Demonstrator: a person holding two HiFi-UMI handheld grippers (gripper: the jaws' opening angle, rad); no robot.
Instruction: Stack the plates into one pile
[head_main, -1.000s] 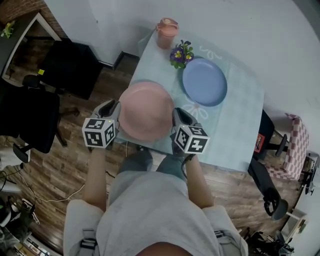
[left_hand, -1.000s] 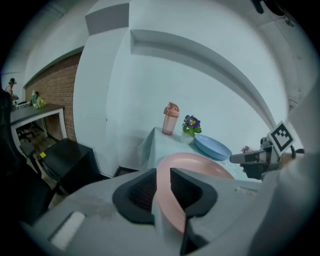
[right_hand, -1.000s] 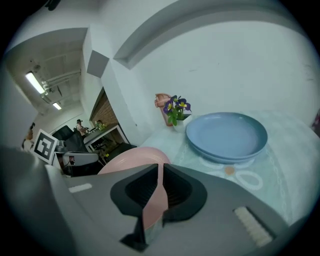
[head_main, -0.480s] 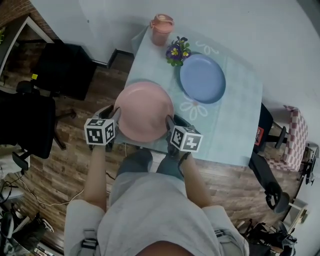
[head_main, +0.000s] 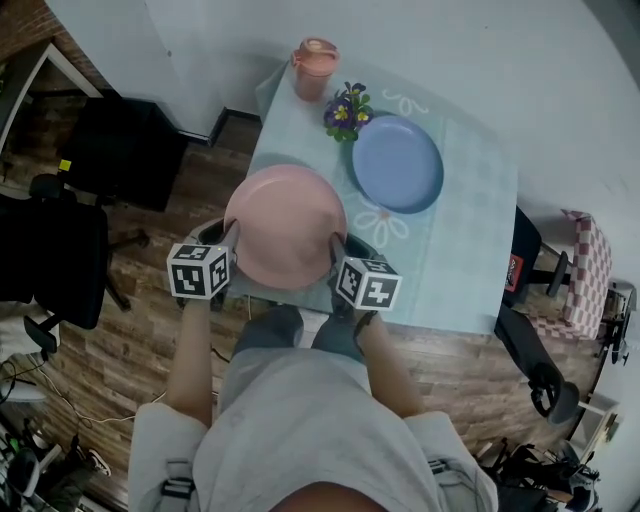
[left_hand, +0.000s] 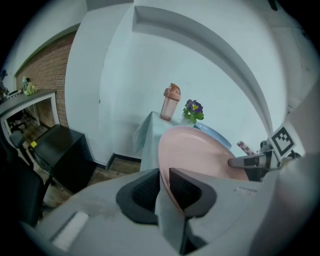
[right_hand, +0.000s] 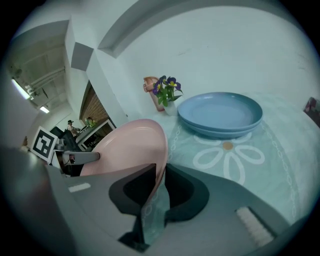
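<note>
Two hand-held claws, left (head_main: 226, 238) and right (head_main: 338, 247), had moved in on the round pink plate (head_main: 285, 225), plastic by the look of it. One second earlier they stood just outside its rim. Now each had the rim between its jaws.

Claw state: both pairs of jaws were closing at this instant. In each gripper view the pads already lay against the two faces of the rim, so both were logged as clenched on the pink plate, at opposite ends of one diameter.

Position: the pink plate sat on the person's side of the round blue plate (head_main: 397, 162) and to its left, near but not touching. Its offset from the blue plate matched the earlier frames, so the carry had not begun. Whether it had cleared the pale teal cloth on the tabletop (head_main: 470, 240) could not be told.

Meaning for the task (judgement): the grasp was all but complete. The lift and the transfer onto the blue plate remained, and no pile existed yet.

Orientation: hollow side up, roughly level in the head view. A round plate has no true long axis. The working axis was the gripped diameter, which ran left to right across the person's front. The side towards the blue plate was unobstructed.

Beyond the blue plate, on its far-left side, stood a small pot of purple flowers (head_main: 343, 110) and a pink lidded cup (head_main: 312, 68), both clear of the likely path.
</note>
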